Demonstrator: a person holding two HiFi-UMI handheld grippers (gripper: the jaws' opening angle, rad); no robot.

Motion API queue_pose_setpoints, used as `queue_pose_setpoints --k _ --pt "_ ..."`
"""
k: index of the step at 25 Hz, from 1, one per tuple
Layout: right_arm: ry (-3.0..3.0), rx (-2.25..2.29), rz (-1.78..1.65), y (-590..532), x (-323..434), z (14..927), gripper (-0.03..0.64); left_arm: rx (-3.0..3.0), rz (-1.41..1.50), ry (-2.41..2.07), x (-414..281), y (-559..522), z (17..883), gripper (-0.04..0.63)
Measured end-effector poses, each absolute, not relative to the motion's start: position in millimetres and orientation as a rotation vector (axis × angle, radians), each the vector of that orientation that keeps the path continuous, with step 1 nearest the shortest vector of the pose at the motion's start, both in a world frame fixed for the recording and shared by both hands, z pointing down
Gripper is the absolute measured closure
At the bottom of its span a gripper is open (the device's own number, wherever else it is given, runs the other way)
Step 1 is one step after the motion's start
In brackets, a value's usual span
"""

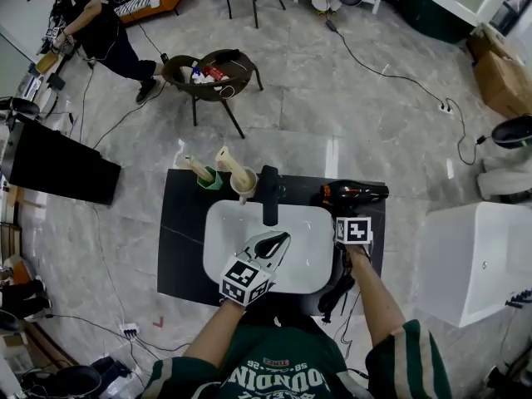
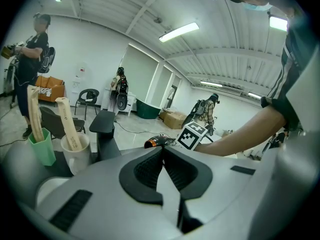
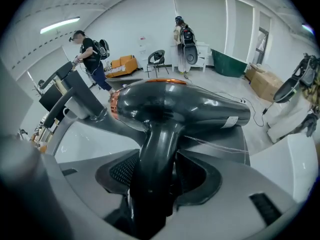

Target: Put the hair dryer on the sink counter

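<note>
Release is your step now, by the look of things. The hair dryer [image 1: 353, 194] lies on the dark worktop [image 1: 179, 223] to the right of the white basin [image 1: 224, 223], its barrel across the back corner and its handle pointing toward you. Your right hand-held gripper [image 1: 347, 212] has that handle between its jaws. In the right gripper view the jaws stand wide apart and the pads seem clear of the handle [image 3: 155, 149], so the dryer appears to rest on its own weight.

To finish well, draw the right hand-held gripper straight back along the line of the handle, toward yourself. Do not lift or swing it sideways, because a pad catching the handle could roll the barrel off its seat. Watch the barrel [image 3: 175, 104] in the right gripper view as you retreat. If it shifts with you, stop and check that the jaws are fully clear.

Mind the cord [image 1: 337, 293], which hangs off the front edge beside your forearm. A snag there would probably drag the dryer toward the edge.

Your left hand-held gripper [image 1: 278, 241] hovers over the basin with its jaws together and nothing in them. Keep it where it is, clear of the tap [image 1: 270, 194] and of the white cup [image 1: 243, 183] and green cup [image 1: 209, 179] behind.
</note>
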State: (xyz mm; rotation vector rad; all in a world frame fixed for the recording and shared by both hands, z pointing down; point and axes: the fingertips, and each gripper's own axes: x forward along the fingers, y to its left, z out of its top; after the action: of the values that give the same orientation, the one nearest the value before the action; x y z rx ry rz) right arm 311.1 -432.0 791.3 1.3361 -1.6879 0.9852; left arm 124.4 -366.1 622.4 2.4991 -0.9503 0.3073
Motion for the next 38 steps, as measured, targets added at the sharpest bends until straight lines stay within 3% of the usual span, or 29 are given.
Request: queue_pose_setpoints --k 24,30,38 --pt "-1.835 1.455 0.727 -414.0 297.9 716.4 0.382 2.580 0.257 -0.938 125.3 -348.6 595.8 0.574" --pt "-1.899 1.532 0.639 -405.1 291.3 685.7 0.523 2.606 0.244 -0.942 124.3 -342.1 585.4 0.574" --pt "-2.006 1.582 0.598 -378.3 270.3 651.8 0.566 2.638 0.240 -0.937 124.8 -331.4 574.0 0.573"
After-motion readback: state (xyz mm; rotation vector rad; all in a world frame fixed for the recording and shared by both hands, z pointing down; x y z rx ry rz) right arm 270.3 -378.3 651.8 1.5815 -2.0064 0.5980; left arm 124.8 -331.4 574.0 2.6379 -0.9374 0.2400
